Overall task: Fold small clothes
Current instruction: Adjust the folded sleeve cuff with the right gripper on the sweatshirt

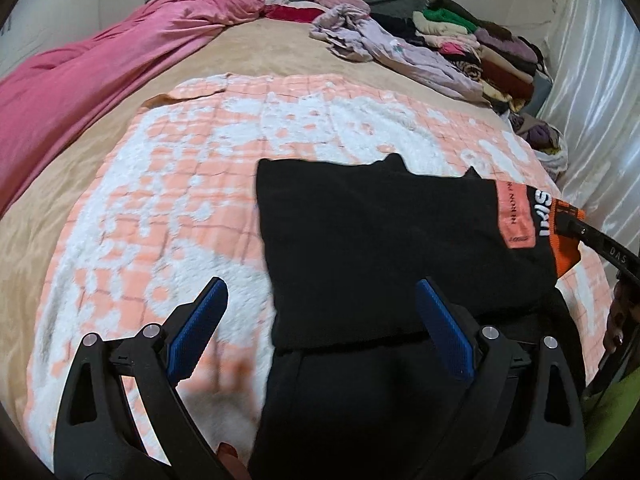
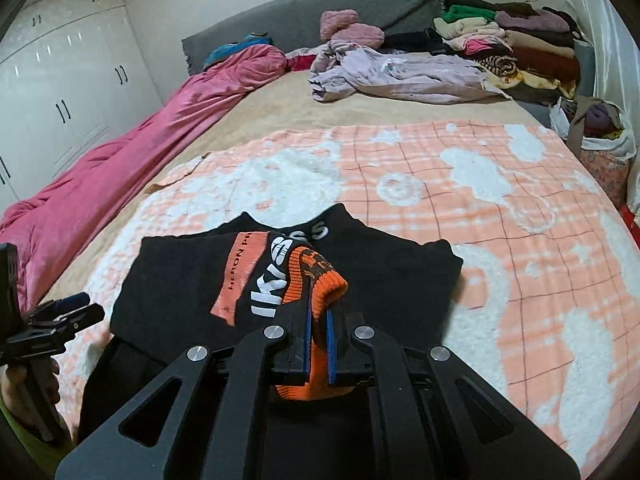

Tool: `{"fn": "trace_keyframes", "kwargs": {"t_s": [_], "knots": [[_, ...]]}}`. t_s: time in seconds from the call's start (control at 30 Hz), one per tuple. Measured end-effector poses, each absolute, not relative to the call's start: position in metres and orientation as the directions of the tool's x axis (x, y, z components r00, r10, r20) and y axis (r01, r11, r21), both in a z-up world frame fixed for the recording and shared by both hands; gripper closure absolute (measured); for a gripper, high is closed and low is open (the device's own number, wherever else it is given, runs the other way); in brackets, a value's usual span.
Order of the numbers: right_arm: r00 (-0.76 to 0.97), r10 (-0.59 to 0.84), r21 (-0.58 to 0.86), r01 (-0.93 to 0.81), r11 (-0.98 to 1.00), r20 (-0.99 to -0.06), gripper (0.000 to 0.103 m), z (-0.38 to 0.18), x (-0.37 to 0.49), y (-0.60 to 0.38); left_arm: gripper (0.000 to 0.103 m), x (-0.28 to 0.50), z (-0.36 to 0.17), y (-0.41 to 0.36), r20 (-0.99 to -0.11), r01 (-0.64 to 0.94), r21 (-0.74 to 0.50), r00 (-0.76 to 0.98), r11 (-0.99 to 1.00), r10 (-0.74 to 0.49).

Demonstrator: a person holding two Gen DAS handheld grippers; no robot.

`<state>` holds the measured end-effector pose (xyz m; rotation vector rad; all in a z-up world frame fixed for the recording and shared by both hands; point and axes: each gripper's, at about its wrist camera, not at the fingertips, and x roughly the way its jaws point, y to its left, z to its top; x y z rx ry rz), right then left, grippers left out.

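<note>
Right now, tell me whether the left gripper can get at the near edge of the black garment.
Probably yes. The left gripper is open just above the black garment, nothing between; the right gripper pinches only the orange cuff.

Folded black garment with orange ribbed cuff (image 2: 280,280) on peach-and-white checked fleece blanket (image 2: 480,208), stacked folded clothes pile (image 2: 520,48) behind at right, crumpled pink duvet (image 2: 120,152) along left

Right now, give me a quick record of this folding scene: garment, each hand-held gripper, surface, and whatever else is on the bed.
garment: black sweatshirt, partly folded, orange cuff
right hand-held gripper: shut on the orange cuff
left hand-held gripper: open, holding nothing, above the sweatshirt's near edge
surface: peach-and-white blanket
also on bed: pink duvet, lilac garment, stacked folded clothes
</note>
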<state>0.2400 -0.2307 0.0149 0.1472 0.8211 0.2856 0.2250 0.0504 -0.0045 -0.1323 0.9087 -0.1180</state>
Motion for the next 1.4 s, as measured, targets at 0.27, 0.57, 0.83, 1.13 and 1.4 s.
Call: {"fn": "trace_keyframes", "kwargs": {"t_s": [0.27, 0.57, 0.83, 1.13, 1.4], "knots": [[0.632, 0.24, 0.179, -0.16, 0.971, -0.737, 0.098, 0.002, 0.242, -0.236, 0.015, 0.252, -0.01, 0.019, -0.791, 0.1, -0.143, 0.586, 0.985, -0.175], [0.595, 0.211, 0.178, -0.115, 0.977, -0.775, 0.098, -0.021, 0.25, -0.254, 0.015, 0.246, -0.027, 0.015, -0.815, 0.106, -0.114, 0.558, 0.988, -0.154], [0.609, 0.125, 0.116, -0.054, 0.992, -0.783, 0.098, -0.02, 0.249, -0.264, 0.015, 0.237, -0.008, 0.045, -0.773, 0.055, -0.136, 0.618, 0.989, -0.141], [0.6, 0.139, 0.139, -0.045, 0.989, -0.788, 0.093, -0.033, 0.258, -0.268, 0.015, 0.237, -0.002, 0.08, -0.771, -0.031, -0.162, 0.628, 0.986, -0.107], [0.688, 0.189, 0.241, -0.021, 0.97, -0.701, 0.066, -0.004, 0.234, -0.289, 0.015, 0.259, 0.006, 0.027, -0.749, 0.086, -0.239, 0.618, 0.967, -0.24]]}}
